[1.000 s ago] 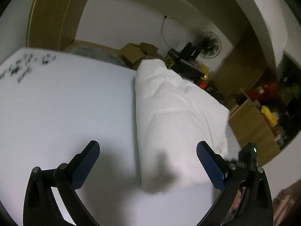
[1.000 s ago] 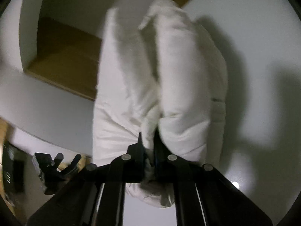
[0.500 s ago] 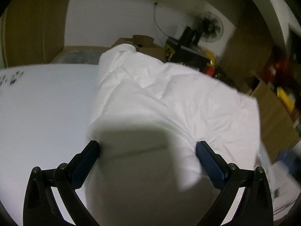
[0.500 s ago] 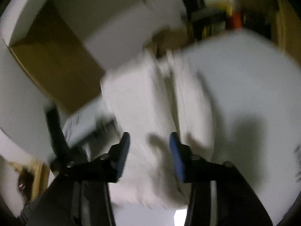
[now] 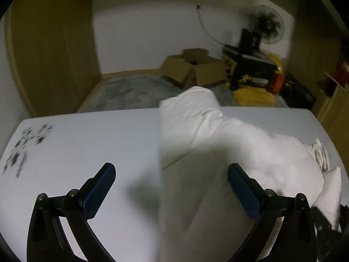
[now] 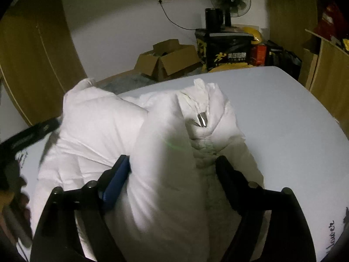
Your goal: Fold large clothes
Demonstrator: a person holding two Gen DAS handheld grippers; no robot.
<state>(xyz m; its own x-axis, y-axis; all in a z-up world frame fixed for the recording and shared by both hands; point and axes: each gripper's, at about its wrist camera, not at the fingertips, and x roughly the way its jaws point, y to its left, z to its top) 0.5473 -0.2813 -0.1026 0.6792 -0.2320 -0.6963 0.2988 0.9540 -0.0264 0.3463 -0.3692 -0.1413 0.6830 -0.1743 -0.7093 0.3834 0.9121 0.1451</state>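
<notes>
Left gripper (image 5: 172, 181) hovers over the white table (image 5: 76, 144) with its jaws spread wide and nothing between the blue pads; the near straight edge of the white padded jacket (image 5: 218, 148) lies below the gap, untouched. In the left wrist view the jacket lies on the table's right half, its far end hanging over the table's back edge, toward the cardboard box (image 5: 192, 67) on the floor. A second ago this view had the jacket off to the right as a narrow roll; now the gripper has swung across to it.

From the right wrist view, the right gripper (image 6: 172, 166) has its jaws opening around a puffy fold of the jacket (image 6: 170, 152), zipper pull (image 6: 201, 120) showing on top. The left pad seems to brush the fabric, but nothing is pinched. A second ago those jaws were clamped tight on this fold.

My reading: the fold has just been laid over and let go, so one fold is done and both hands are free for the next.
</notes>
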